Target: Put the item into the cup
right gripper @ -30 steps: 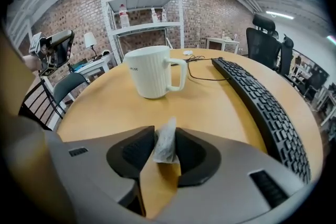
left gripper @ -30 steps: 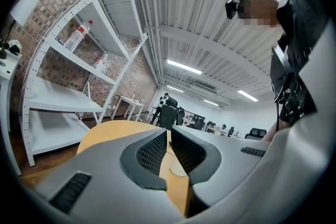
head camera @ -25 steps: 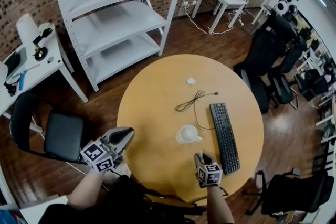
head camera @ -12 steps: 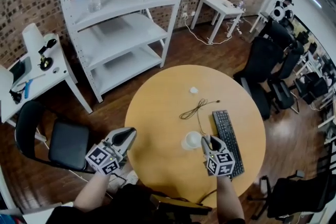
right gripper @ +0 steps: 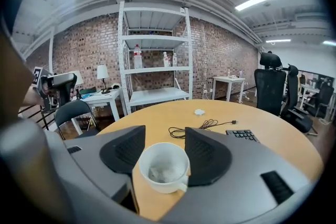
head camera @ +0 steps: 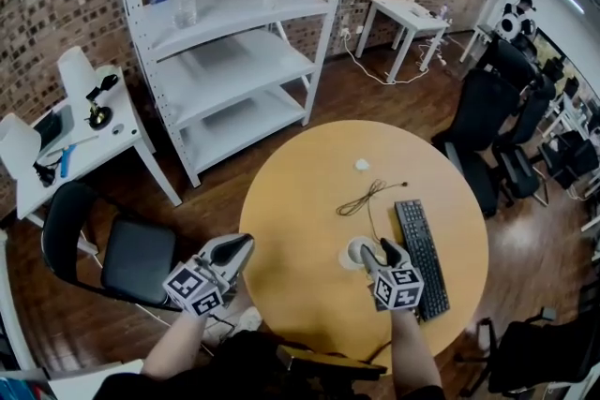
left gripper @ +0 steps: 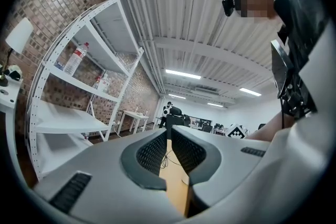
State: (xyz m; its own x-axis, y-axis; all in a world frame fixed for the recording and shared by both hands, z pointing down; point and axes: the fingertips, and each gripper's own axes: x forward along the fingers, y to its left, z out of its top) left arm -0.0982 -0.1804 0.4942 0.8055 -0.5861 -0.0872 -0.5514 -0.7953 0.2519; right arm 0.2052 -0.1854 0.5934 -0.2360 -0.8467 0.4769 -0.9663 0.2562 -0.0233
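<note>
White ceramic identifies the cup (head camera: 357, 250), which is stood upright on the round wooden table (head camera: 300, 201), towards the near right part of the top. A crumpled pale item (right gripper: 159, 172) is seen lying inside the cup, at the bottom. The right gripper (head camera: 382, 250) is positioned directly above the cup. In the right gripper view the cup is framed between the two dark pads (right gripper: 123, 150), with its handle turned towards the camera. The jaws are opening at this moment and are spread wide; the pads are not pressed against the cup wall, and nothing is gripped.

The left gripper (head camera: 240, 245) is held off the left edge of the table, above the floor, well apart from the cup. Its jaws are drawn together, with only a thin slit left between the ribbed pads, and nothing is held in them.

A black keyboard (head camera: 422, 258) is laid just right of the cup. A coiled thin cable (head camera: 361, 200) is placed beyond the cup, and a small white object (head camera: 362, 165) lies farther back. A white shelving unit (head camera: 234, 42) carrying bottles is set against the brick wall.
</note>
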